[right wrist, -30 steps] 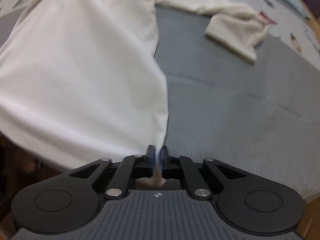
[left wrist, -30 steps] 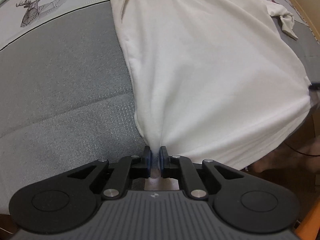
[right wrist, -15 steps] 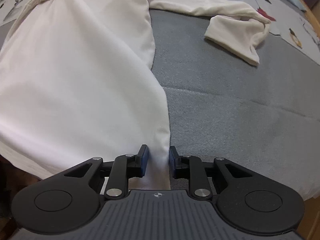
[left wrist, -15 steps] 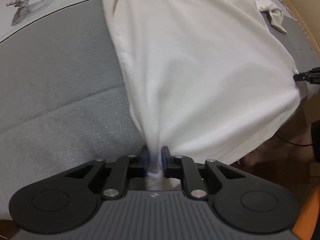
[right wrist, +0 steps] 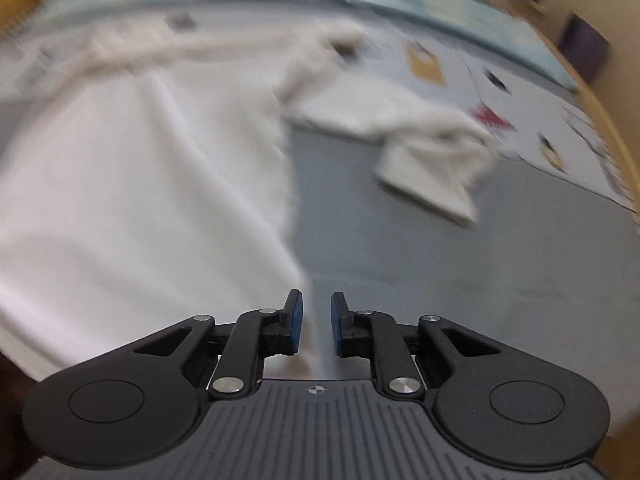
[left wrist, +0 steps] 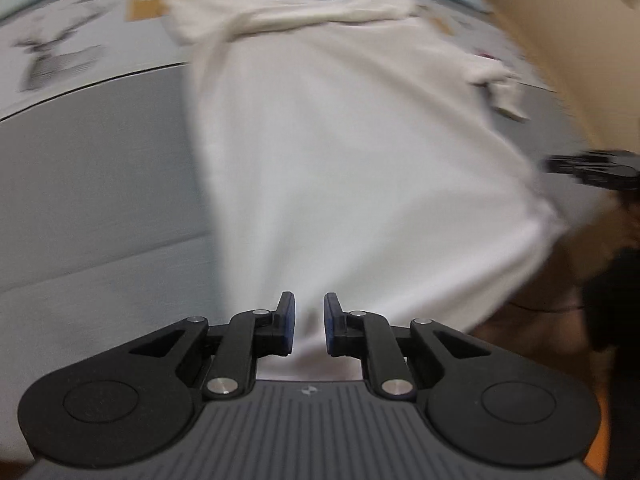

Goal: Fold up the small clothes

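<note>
Left gripper (left wrist: 307, 322): jaws opening, a narrow gap; the hem corner of the white shirt (left wrist: 340, 168) lies between the blue pads (left wrist: 289, 320), no longer pinched.
Right gripper (right wrist: 316, 322): jaws opening, narrowly apart; the shirt's other hem corner sits in the gap, loose, nearer the left pad.
Shirt: spreads ahead of both sets of fingers over the grey mat (right wrist: 460, 272).
Sleeve (right wrist: 436, 164): crumpled, ahead and right of the right fingers.
Far end: printed sheet (left wrist: 60, 60) beyond the mat; frames blurred.
</note>
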Demonstrator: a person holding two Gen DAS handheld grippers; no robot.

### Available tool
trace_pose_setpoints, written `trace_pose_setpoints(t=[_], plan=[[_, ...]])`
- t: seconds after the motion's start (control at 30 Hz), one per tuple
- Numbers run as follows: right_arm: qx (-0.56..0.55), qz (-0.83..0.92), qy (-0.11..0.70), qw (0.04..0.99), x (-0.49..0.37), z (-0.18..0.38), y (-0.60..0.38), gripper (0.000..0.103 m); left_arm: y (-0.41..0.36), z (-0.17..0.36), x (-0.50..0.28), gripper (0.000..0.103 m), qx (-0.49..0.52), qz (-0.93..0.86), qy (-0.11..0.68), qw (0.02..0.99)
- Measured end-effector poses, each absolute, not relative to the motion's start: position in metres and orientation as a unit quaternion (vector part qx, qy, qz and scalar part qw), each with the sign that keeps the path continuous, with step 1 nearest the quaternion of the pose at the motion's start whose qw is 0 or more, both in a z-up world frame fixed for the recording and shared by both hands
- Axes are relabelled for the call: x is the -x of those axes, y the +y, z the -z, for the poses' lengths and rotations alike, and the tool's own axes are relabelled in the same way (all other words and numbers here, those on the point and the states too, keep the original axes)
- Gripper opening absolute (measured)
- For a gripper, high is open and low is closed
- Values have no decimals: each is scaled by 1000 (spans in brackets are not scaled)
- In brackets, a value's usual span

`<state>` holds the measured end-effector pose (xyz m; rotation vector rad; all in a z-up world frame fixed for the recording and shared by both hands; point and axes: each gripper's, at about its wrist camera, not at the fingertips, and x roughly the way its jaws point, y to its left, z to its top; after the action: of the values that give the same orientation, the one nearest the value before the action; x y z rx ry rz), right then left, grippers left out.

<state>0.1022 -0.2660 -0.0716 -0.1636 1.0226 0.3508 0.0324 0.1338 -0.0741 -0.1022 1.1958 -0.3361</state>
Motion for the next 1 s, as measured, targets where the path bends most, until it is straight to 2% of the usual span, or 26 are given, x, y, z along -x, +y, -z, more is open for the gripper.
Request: trace_pose_setpoints(t=[0.13,0.2,0.27,0.43,0.53,0.6,0.67,0.73,0.83,1.0], plan=[[95,-287,516,801,-90,84,-228,24,95,100,-41,16,-13,191,597,779],[159,-286,548,770,-84,102,-209,29,83,122,-46,16,-56,182,631,752],[217,-256,576,745,-82,123,-203,29,78,115,-48,16,-49,190,625,755],[129,-263,545,786,-98,105,-209,34,85,103,-64,17,-4,177,602,778],[174,-253,568,764,-96,124,-200,36,83,109,-66,20,-15,165,619,768],[188,-263,549,771,-97,118,-194,40,69,122,-79,20,-30,149,635,757],[146,-247,534,795,-110,106,-198,40,64,113,-86,21,-29,141,616,775],[117,-229,503,825,-120,91,-203,40,62,97,-103,26,-11,115,575,810],[89,-194,470,856,-135,78,-208,40,61,73,-126,26,12,63,509,858],[63,-159,479,861,-150,81,-217,40,67,36,-167,23,25,39,440,897]])
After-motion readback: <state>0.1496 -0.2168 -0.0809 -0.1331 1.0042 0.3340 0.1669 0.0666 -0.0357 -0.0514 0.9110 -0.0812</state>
